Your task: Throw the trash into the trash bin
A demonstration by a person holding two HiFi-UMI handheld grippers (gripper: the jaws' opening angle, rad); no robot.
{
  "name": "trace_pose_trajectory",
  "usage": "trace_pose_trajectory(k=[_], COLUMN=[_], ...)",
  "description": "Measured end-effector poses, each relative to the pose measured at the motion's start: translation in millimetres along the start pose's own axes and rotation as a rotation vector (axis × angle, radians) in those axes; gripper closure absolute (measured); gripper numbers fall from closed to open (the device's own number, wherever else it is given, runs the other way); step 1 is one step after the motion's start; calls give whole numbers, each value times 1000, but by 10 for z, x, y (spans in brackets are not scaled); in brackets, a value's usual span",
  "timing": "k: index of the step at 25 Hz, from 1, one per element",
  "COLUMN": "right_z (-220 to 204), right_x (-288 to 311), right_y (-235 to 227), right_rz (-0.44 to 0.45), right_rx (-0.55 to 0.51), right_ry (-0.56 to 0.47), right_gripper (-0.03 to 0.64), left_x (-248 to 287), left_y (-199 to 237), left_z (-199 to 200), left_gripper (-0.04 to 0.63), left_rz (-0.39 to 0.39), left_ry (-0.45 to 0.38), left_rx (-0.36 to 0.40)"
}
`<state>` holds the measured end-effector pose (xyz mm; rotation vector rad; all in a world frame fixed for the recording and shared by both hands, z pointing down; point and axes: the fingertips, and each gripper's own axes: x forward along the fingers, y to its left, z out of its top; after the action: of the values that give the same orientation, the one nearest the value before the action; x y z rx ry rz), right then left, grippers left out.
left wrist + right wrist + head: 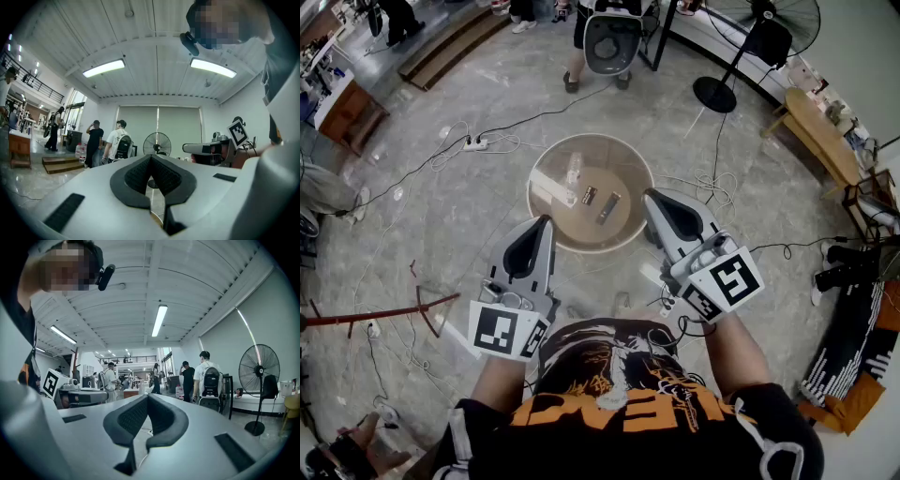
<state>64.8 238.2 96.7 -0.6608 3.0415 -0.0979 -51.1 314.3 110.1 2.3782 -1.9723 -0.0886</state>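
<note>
Pedestal fan (pixel 766 37) near wooden bench (pixel 820 136); white power strip (pixel 473 143), cables (pixel 412 173) on floor (pixel 469 234) left of round table (pixel 581 232).

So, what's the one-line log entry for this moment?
left gripper: shut, empty | right gripper: shut, empty | round beige table: clear plastic bottle on it

On the table (pixel 628 173), a bottle (pixel 574 172) stands left of centre and two packets (pixel 609 207) lie mid-table; a fan (pixel 716 94) stands beyond the far right edge.

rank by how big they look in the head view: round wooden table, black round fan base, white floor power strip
1. round wooden table, largest by far
2. black round fan base
3. white floor power strip, smallest
</note>
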Motion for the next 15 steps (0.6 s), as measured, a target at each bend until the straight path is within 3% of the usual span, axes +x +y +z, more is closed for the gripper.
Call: trace_pose_trajectory(k=[15], right_z=[30], right_x=[-95], right_y=[-116], right_rz=[25], right_rx=[29], right_ry=[-20], right_gripper=[603], left_x=[119], left_y=[-98], left_z=[-11], left_gripper=[572], left_rz=[12], left_ry=[13], left_rx=[3])
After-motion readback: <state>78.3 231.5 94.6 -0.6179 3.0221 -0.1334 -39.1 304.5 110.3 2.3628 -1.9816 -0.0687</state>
